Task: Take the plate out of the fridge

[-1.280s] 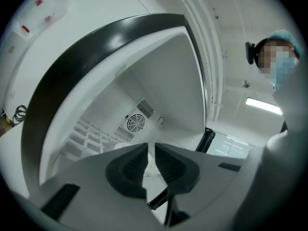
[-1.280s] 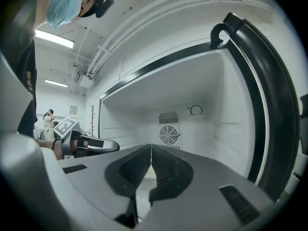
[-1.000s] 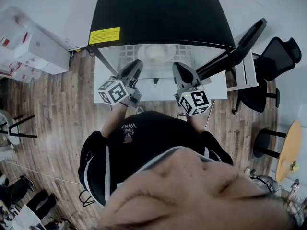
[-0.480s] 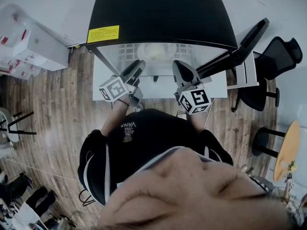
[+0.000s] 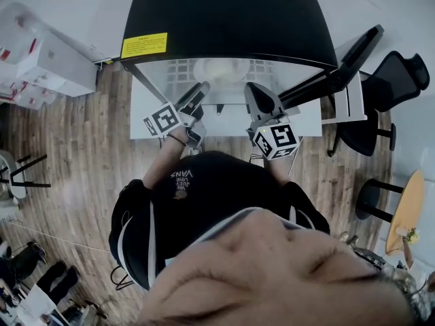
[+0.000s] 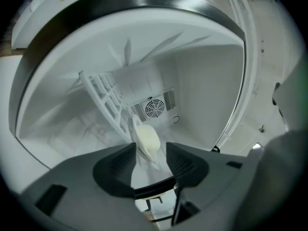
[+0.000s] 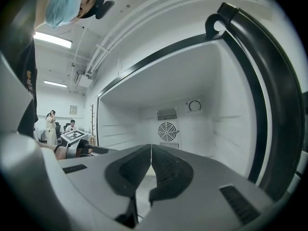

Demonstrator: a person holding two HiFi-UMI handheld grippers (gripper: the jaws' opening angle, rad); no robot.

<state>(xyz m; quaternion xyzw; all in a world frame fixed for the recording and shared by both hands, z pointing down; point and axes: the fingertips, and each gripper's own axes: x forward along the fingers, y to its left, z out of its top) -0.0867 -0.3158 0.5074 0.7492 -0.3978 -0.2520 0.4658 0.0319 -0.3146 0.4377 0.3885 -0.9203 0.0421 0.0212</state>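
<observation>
task progress: early; the fridge (image 5: 224, 12) is standing with its door (image 5: 333, 66) swung open, and both grippers are reaching level into the opening. The plate (image 6: 147, 139) is still sitting inside, not gripped. By my read, closing on the rim, lifting and drawing it out are all still left to do.
right gripper (image 7: 150, 148): jaws are pressing together with nothing between them. It is idling at the right of the opening, beside the left one.
left gripper (image 6: 150, 147): jaws have just been opening and are now standing wide apart. The pads are not pressing on anything. Its view is showing the scene rolled to one side.
plate vs left gripper: the plate is showing straight ahead through the gap between the jaws, at or just past the tips. Whether the rim is already lying between the pads I cannot tell. It is looking lined up for a pinch on the near rim.
plate location: pale cream and round, it is resting on the white wire shelf (image 6: 103, 100) in the middle of the compartment. In the head view it is sitting ahead of both grippers and between them.
back wall: the round fan grille (image 6: 155, 107) is showing behind the plate, well apart from it.
</observation>
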